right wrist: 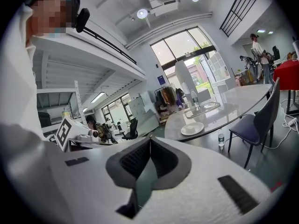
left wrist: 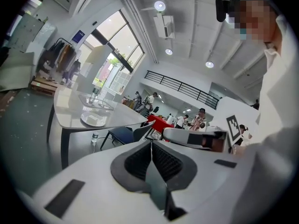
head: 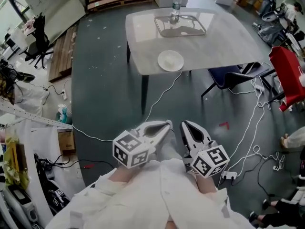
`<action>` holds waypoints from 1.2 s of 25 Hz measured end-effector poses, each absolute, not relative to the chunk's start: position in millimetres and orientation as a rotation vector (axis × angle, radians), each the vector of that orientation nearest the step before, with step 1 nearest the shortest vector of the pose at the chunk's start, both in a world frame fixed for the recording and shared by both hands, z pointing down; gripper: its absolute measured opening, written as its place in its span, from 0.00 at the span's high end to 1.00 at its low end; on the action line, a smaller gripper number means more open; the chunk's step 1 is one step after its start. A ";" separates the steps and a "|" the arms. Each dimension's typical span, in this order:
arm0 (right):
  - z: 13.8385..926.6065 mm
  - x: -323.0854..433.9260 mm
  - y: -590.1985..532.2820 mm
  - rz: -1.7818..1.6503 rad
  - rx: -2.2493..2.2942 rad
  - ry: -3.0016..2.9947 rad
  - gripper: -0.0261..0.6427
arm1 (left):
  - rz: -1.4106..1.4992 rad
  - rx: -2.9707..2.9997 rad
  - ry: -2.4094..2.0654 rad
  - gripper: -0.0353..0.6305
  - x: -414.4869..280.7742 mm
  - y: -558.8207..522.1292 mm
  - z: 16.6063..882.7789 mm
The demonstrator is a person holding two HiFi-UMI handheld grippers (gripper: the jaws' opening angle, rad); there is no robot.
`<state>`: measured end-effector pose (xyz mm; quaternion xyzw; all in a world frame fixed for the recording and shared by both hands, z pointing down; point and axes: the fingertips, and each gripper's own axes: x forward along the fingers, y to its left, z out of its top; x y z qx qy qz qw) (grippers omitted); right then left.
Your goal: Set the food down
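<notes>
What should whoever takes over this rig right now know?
Claws: left claw shut and empty, held in front of the person, well short of the table; right claw shut and empty beside it.
Things: white plate near the table's front edge, with something pale on it that can't be identified; clear tray and water bottle behind it.
Done: neither claw carries food; it may already sit on the plate.
Left: if not, find the food; none else is visible.

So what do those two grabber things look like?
The left gripper and right gripper are white shells with dark grey ribbed pads. Each carries a white cube with black square markers. The person wears white sleeves.
</notes>
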<state>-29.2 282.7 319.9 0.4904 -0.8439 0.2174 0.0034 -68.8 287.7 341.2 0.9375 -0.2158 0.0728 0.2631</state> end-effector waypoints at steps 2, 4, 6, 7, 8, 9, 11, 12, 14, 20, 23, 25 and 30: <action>320.0 -24.8 266.6 0.673 1.530 -2.650 0.96 | 0.193 2.530 -0.595 0.92 -63.9 269.7 342.4; 320.8 -17.7 249.5 0.674 1.519 -2.650 0.96 | 0.199 2.528 -0.597 0.92 -55.7 252.0 343.3; 321.7 -7.4 228.5 0.686 1.506 -2.649 0.96 | 0.213 2.527 -0.597 0.92 -45.4 232.9 344.2; 320.5 -1.4 216.1 0.688 1.502 -2.654 0.96 | 0.218 2.529 -0.599 0.92 -40.1 221.8 343.1; 317.4 4.4 203.4 0.682 1.498 -2.662 0.96 | 0.219 2.533 -0.603 0.92 -35.1 209.9 340.7; 313.2 9.8 190.9 0.670 1.493 -2.671 0.96 | 0.217 2.539 -0.611 0.92 -30.4 197.9 337.6; 306.0 19.6 167.1 0.642 1.483 -2.686 0.96 | 0.208 2.548 -0.629 0.92 -21.1 173.5 331.1; 303.5 24.0 155.5 0.634 1.477 -2.691 0.96 | 0.203 2.552 -0.637 0.92 -16.4 161.6 328.1; 299.6 31.6 132.8 0.631 1.461 -2.697 0.96 | 0.199 2.559 -0.647 0.92 -6.6 139.1 323.3; 296.5 55.6 72.0 0.609 1.401 -2.719 0.96 | 0.190 2.554 -0.690 0.92 19.6 79.1 322.0; 299.0 66.0 47.9 0.598 1.369 -2.722 0.96 | 0.176 2.546 -0.717 0.92 30.2 55.8 324.7; 302.5 71.7 35.5 0.606 1.354 -2.722 0.96 | 0.163 2.538 -0.732 0.92 36.2 44.9 326.6; 319.0 72.7 17.8 0.669 1.299 -2.708 0.96 | 0.158 2.494 -0.747 0.92 39.8 27.4 335.3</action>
